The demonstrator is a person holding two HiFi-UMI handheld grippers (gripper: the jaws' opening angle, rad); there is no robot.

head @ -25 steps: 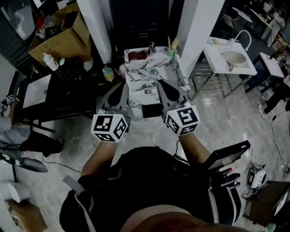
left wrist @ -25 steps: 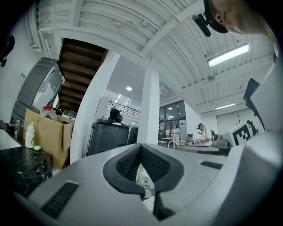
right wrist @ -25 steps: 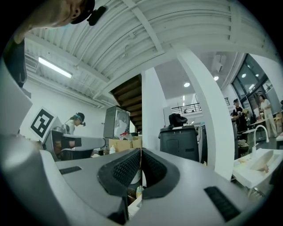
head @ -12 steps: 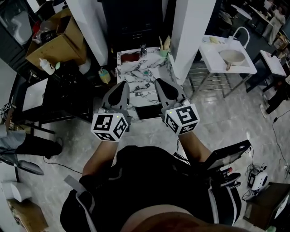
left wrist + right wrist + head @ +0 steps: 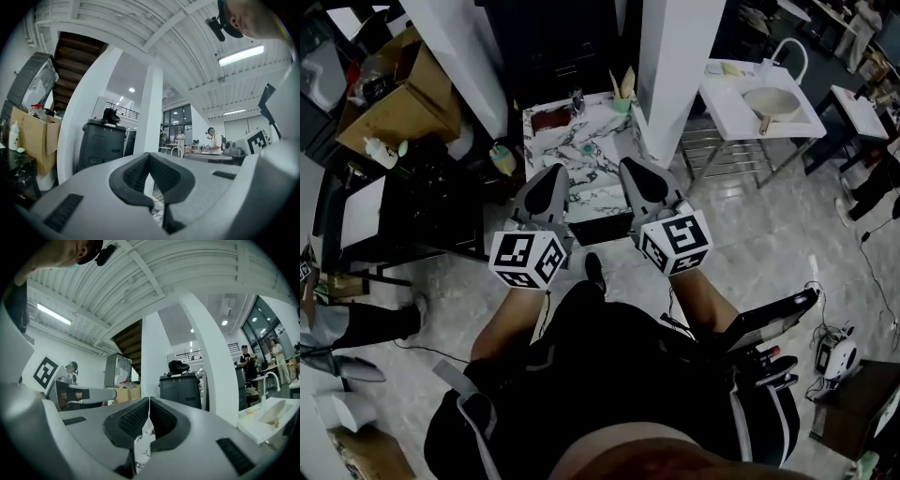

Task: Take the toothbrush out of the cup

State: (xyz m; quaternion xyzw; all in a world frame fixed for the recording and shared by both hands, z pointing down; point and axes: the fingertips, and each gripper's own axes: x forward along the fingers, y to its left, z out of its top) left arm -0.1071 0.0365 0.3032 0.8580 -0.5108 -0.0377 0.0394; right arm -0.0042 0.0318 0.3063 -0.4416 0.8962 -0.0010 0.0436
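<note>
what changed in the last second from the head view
The person has taken a step: a shoe now shows below the marble table, and the table and pillars have shifted left in the head view. The left gripper and the right gripper stay shut and empty. The cup is untouched.

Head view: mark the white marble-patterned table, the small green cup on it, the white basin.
white marble-patterned table (image 5: 595, 183), head view, bare middle of top
small green cup (image 5: 623, 104), head view, side wall
white basin (image 5: 772, 100), head view, bowl's inner wall
</note>
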